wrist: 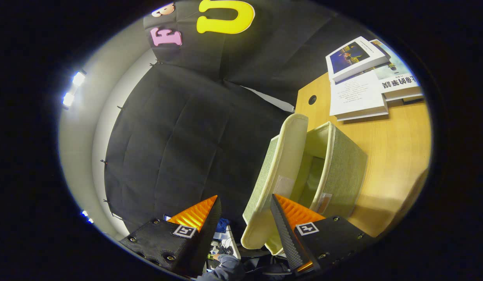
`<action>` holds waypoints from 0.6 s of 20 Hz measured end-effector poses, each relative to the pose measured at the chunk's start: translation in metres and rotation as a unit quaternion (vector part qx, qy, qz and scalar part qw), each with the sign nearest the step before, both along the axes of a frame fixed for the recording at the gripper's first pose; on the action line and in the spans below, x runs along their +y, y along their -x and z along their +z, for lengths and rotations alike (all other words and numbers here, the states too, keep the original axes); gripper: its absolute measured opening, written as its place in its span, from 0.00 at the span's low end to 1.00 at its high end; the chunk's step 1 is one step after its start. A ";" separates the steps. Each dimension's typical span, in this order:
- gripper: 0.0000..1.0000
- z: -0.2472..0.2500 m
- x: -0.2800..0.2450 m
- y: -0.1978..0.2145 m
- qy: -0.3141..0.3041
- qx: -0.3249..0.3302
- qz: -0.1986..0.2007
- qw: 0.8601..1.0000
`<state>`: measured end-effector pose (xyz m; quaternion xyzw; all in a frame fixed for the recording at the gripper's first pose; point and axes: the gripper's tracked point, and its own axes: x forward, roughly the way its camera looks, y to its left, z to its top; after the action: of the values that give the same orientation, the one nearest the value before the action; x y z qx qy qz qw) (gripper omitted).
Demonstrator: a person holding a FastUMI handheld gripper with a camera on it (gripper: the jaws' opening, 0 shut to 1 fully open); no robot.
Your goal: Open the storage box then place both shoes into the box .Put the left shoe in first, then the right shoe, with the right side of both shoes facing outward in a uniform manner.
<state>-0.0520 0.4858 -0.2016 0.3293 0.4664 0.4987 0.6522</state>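
The view is rolled sideways, so the wooden bench [386, 156] stands along one side and the booth's black cloth wall [179, 136] takes up the middle. The bench top is a warm, light wood with a round cable hole [312, 99] near one corner. By that corner, along the far edge, lies a loose stack of books [366, 78], their pale covers overlapping.

The storage box [343, 168], a grey-green fabric cube with a cream lining, sits on the bench near the edge closest to the fingers. Its lid [278, 175] is swung up and stands open, the cream underside facing the box's mouth. What can be seen of the inside is bare lining.

The gripper [244, 207] has its fingers spread apart, gripping nothing; the raised lid's lower edge sits in the gap between them, closer to the finger on the box side, and whether that finger touches it cannot be told.

Beyond the cloth a pale wall [81, 128] curves away, carrying bright lamps [73, 89]. Between the fingers, a person's dark sleeve [226, 267] shows among clutter.
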 end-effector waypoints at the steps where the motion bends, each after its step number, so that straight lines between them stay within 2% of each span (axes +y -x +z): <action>1: 0.77 0.003 0.005 -0.001 -0.003 -0.003 0.001 1.000; 7: 0.77 0.045 0.055 -0.008 -0.039 -0.022 0.012 0.999; 12: 0.78 0.086 0.128 -0.004 -0.071 -0.058 0.052 0.994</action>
<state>-0.0484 0.6141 -0.1160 0.3207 0.4073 0.5819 0.6266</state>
